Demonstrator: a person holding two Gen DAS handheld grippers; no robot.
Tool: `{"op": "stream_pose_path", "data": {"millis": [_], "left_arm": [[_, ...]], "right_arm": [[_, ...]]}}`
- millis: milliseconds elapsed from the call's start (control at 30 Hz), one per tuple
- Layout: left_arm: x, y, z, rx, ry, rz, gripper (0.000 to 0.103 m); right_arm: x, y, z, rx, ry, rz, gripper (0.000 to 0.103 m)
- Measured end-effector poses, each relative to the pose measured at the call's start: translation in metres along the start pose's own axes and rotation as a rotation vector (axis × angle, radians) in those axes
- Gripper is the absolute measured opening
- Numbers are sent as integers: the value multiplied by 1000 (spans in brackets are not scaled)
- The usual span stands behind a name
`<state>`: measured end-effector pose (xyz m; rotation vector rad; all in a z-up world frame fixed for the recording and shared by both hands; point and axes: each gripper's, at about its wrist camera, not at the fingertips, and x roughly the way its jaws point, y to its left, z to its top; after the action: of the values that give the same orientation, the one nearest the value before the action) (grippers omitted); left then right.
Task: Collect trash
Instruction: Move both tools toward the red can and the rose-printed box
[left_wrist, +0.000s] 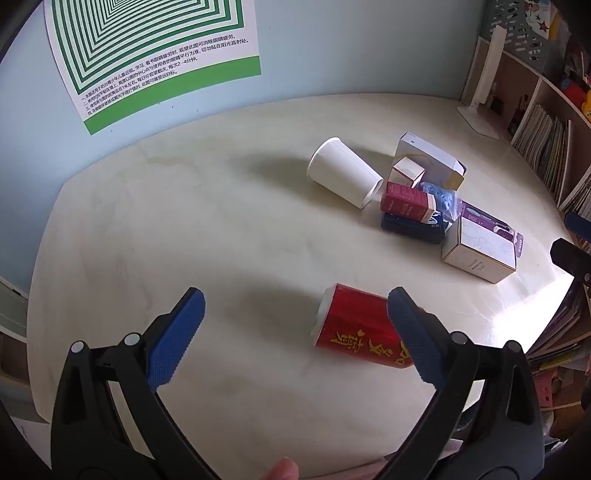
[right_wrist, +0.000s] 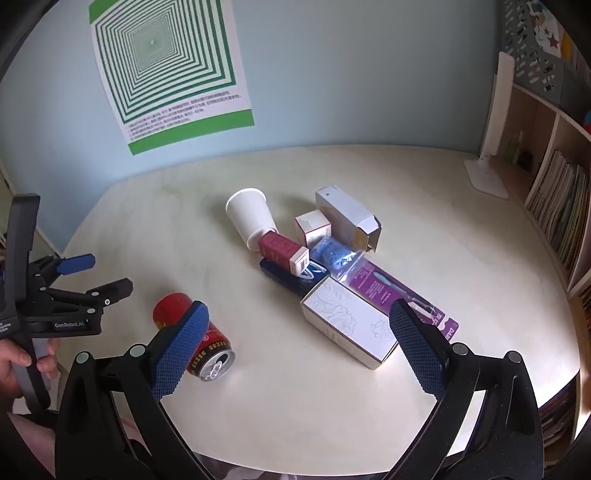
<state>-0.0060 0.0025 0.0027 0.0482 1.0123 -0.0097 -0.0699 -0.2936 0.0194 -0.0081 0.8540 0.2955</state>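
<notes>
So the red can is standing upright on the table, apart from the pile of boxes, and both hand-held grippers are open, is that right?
Not quite. The red can is lying on its side, not upright; the right wrist view shows its pull-tab end facing sideways. The rest holds: it lies on the table apart from the pile of boxes, and the left hand-held gripper and right hand-held gripper are open.

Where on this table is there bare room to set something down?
The table is bare along its left side, between the wall poster and the red can, and along the near edge. Crowded: the pile from the paper cup to the white box.
</notes>
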Motion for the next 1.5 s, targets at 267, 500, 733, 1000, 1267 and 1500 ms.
{"op": "stream_pose_path", "data": {"millis": [267, 500, 733, 1000, 1267, 1500], "left_arm": [[1, -1, 2, 6, 8, 0, 96], [2, -1, 2, 8, 10, -4, 96], [2, -4, 2, 20, 8, -10, 96], [3, -4, 1, 8, 15, -14, 96], [4, -6, 1, 8, 22, -18, 96], [4, -6, 1, 11, 21, -18, 96]], "right_arm": [[-2, -6, -1, 25, 8, 7, 97], [0, -9, -2, 58, 22, 22, 97], [2, -10, -2, 57, 32, 35, 97], [4, -8, -2, 45, 44, 41, 97], [5, -12, -1, 58, 44, 37, 97], [5, -18, -1, 83, 43, 47, 97]]}}
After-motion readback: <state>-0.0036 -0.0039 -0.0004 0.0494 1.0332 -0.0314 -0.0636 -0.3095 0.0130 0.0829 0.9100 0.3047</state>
